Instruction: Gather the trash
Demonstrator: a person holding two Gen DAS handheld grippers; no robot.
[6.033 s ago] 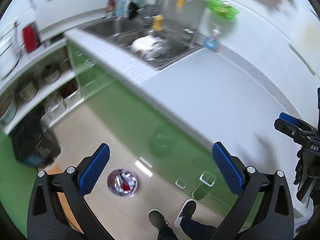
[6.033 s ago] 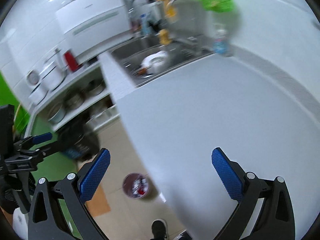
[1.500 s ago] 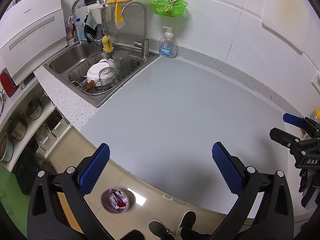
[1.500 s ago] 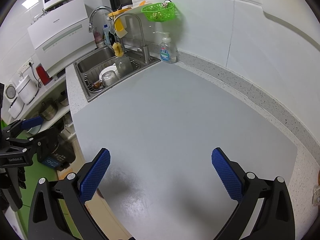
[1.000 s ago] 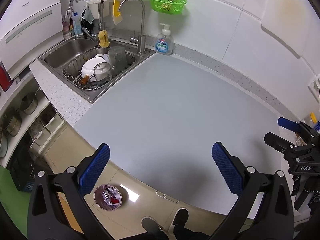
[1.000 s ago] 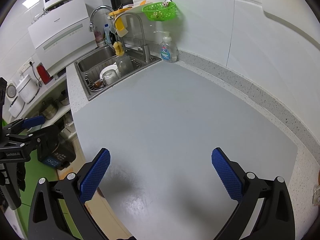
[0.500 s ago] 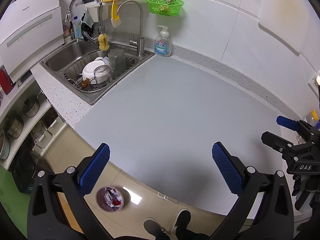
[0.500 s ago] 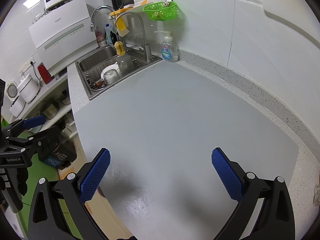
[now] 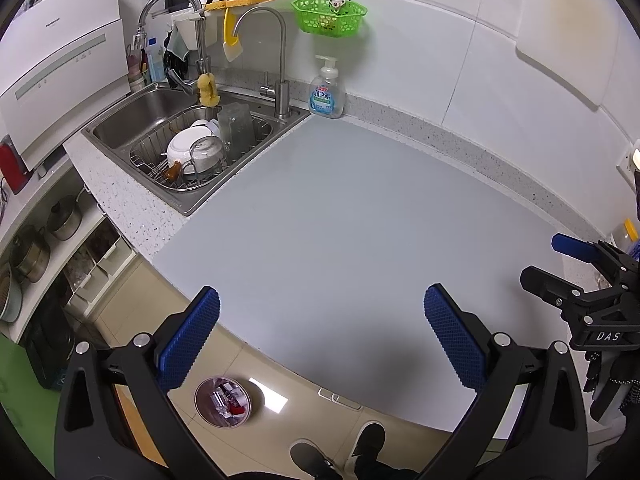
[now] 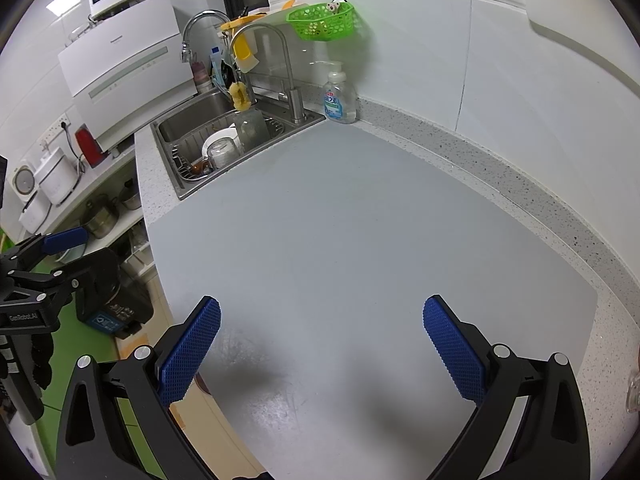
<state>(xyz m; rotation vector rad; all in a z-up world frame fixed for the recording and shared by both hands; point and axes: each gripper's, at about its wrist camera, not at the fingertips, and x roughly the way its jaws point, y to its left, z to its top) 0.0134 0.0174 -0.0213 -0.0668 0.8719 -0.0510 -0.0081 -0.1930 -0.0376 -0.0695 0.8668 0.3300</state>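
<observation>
The trash bin (image 9: 222, 401) stands on the tiled floor below the front edge of the countertop (image 9: 340, 232), seen from almost straight above in the left wrist view; its round mouth faces upward, so its long axis runs vertically, and small bits of rubbish, some white and some red, lie inside it; in the right wrist view only a sliver of its rim (image 10: 201, 385) shows past the counter edge, behind the near finger. The left gripper (image 9: 320, 336) is held above the counter's front edge, tipped forward and downward, its blue-padded fingers (image 9: 188, 338) spread wide with nothing between them; the bin lies just beside its left finger in the frame, apart from it. The right gripper (image 10: 320, 340) hangs over the grey countertop (image 10: 360, 220), likewise angled down toward the surface, its jaws wide apart and empty; its shadow falls on the surface beneath. Each gripper shows at the edge of the other's view, the right one (image 9: 576, 276) to the far right, the left one (image 10: 48, 256) to the far left, both level with each other. At the far corner the sink (image 9: 120, 120) holds a rack of dishes; a soap bottle (image 9: 327, 94) stands beside the tap, under a green basket (image 9: 329, 14) on the wall. The person's shoes (image 9: 344, 454) stand on the floor near the bin.
</observation>
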